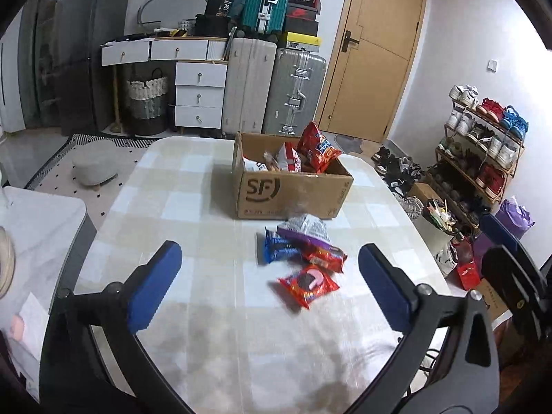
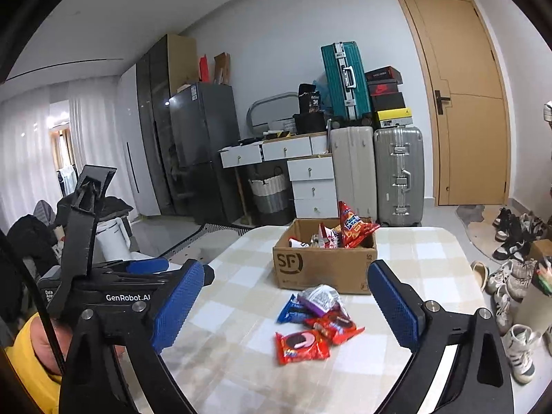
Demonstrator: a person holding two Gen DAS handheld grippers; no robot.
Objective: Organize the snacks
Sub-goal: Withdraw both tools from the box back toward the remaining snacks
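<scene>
Snacks (image 2: 315, 321) heaped, red pack (image 2: 301, 346) flat – crosswise

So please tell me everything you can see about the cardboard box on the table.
The cardboard box is brown corrugated card with a dark "SF" logo printed on its front. It stands upright and open-topped on the checked tablecloth, past the middle of the table. Snack bags fill it partly, and a red bag sticks out above the rim. Neither gripper touches it.
</scene>
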